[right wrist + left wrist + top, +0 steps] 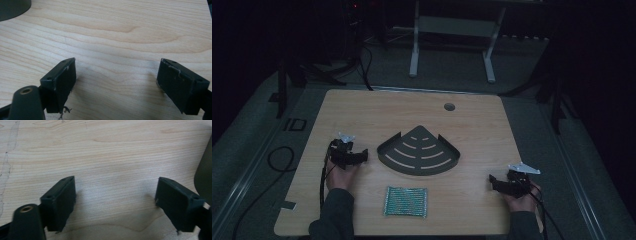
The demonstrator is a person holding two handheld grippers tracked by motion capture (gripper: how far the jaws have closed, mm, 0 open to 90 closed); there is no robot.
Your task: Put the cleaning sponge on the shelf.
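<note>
A dark fan-shaped rack (419, 150) with curved slots lies in the middle of the wooden table (362, 110). A greenish patterned cloth (406, 201) lies flat in front of it, near the table's front edge. My left gripper (362, 156) rests on the table just left of the rack, held by a hand. Its jaws stand wide apart over bare wood in the left gripper view (116, 200), with the rack's edge (205, 175) at the right. My right gripper (493, 181) rests at the table's right front, open over bare wood (116, 80). Nothing is between either pair of jaws.
A round cable hole (449, 106) sits near the table's far edge. Beyond the table stands a white frame (452, 45) on a dark floor. Black cables (277, 160) trail on the floor at the left. The room is dim.
</note>
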